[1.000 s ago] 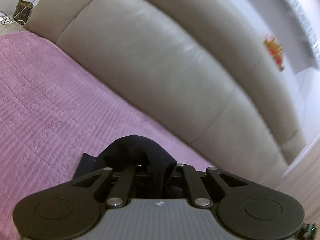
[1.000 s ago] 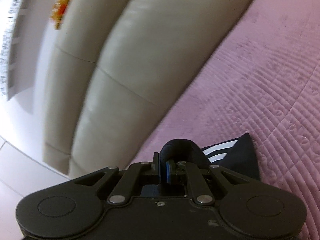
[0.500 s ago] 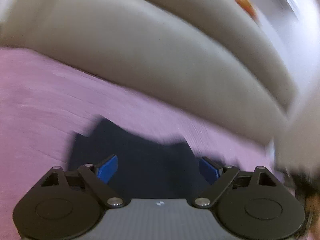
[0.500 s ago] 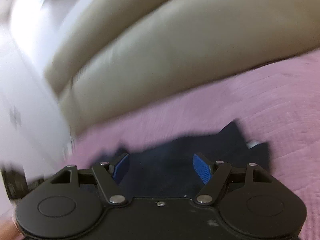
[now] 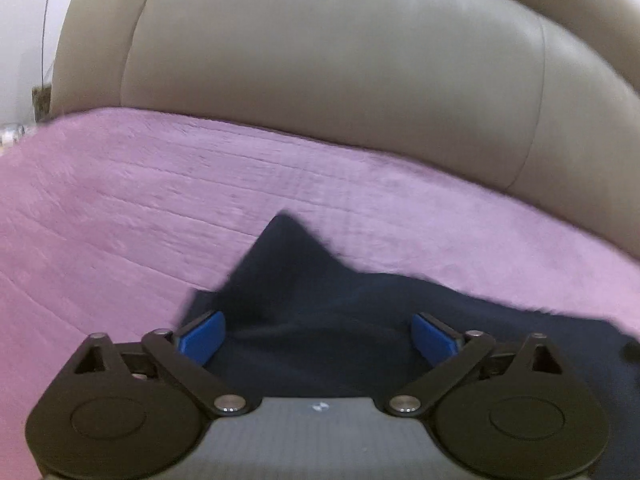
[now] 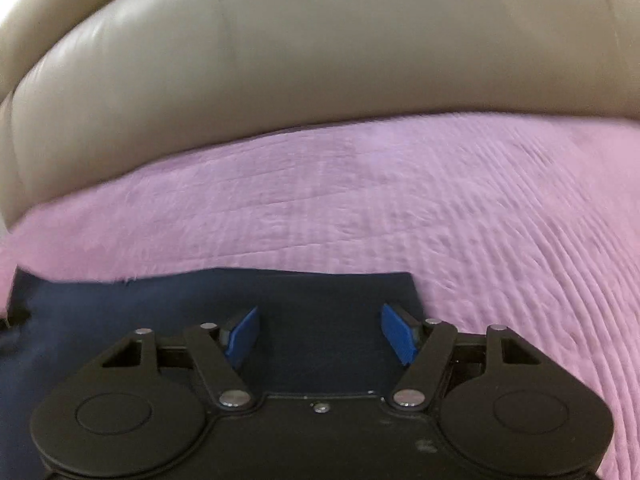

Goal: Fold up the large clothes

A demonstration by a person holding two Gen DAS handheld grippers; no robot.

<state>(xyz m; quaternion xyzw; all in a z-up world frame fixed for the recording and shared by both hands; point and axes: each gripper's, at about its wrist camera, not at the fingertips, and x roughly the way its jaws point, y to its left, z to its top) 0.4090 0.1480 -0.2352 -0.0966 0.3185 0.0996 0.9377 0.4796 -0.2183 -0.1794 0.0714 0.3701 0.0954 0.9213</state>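
Note:
A dark navy garment (image 5: 320, 300) lies on the pink quilted bedspread (image 5: 120, 200). In the left wrist view a pointed corner of it sticks up toward the headboard. My left gripper (image 5: 318, 336) is open just above the cloth, blue pads (image 5: 202, 336) wide apart and empty. In the right wrist view the garment (image 6: 200, 300) lies flat with a straight far edge and a square right corner. My right gripper (image 6: 320, 334) is open over that corner, holding nothing.
A padded beige leather headboard (image 5: 340, 80) rises behind the bedspread and also fills the top of the right wrist view (image 6: 300, 60). Pink bedspread (image 6: 500, 220) spreads to the right. A white wall and a thin cable (image 5: 46, 20) show at far left.
Both grippers were shut on bunched dark cloth one second ago. They have opened and let it go. The garment now lies spread on the bedspread, and both cameras have swung level toward the headboard.

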